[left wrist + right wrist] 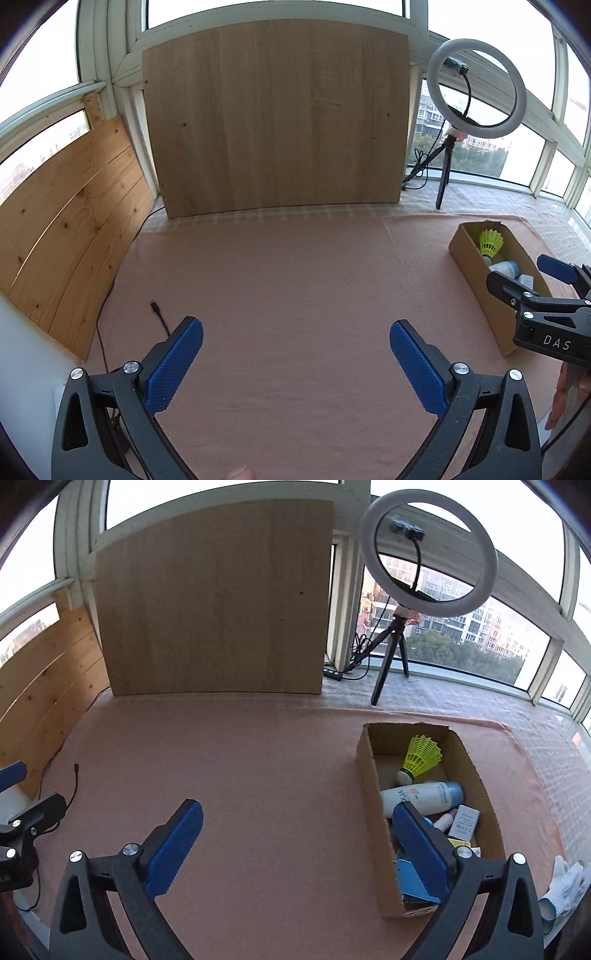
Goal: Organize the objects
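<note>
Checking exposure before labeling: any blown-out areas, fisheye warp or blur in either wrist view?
Left wrist: window panes clip to white; wood board bows from fisheye warp; pink cloth evenly lit, no hard shadows. Right wrist: upper panes also clipped, buildings outside still readable; cardboard box contents sharp, yellow shuttlecock crisp; dark vignette in the corners of both views.
</note>
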Available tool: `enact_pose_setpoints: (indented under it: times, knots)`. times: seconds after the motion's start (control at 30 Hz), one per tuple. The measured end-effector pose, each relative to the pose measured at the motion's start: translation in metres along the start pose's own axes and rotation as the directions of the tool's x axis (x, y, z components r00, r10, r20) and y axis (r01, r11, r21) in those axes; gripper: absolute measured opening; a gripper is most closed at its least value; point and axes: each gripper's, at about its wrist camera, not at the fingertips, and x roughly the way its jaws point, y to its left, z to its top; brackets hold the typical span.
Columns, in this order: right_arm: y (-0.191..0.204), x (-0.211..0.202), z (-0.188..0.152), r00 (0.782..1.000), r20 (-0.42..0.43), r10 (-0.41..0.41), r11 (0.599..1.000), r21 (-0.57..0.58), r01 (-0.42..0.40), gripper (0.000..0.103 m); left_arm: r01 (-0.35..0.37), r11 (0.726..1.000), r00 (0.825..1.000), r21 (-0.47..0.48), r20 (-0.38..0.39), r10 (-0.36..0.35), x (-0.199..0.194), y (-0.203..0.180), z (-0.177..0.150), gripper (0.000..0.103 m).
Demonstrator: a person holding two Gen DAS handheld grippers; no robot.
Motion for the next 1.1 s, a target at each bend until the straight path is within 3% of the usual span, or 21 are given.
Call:
enact_pose_setpoints:
  times: [0.3, 1.1]
  knots:
    - [0.028, 0.006, 0.005, 1.000, -0.024, 0.009, 0.999, -0.034, -0.010, 0.101, -0.030, 0.999, 1.000, -0.031, 0.002, 0.030, -0.004, 0.024, -0.006, 0.103]
    - [0.029, -0.005, 0.001, 1.000, -0.030, -0.001, 1.000, -0.031, 0.000, 0.101, -0.033, 0.999, 0.999, -0.029, 0.014, 0.033, -0.016, 0.014, -0.006, 0.103]
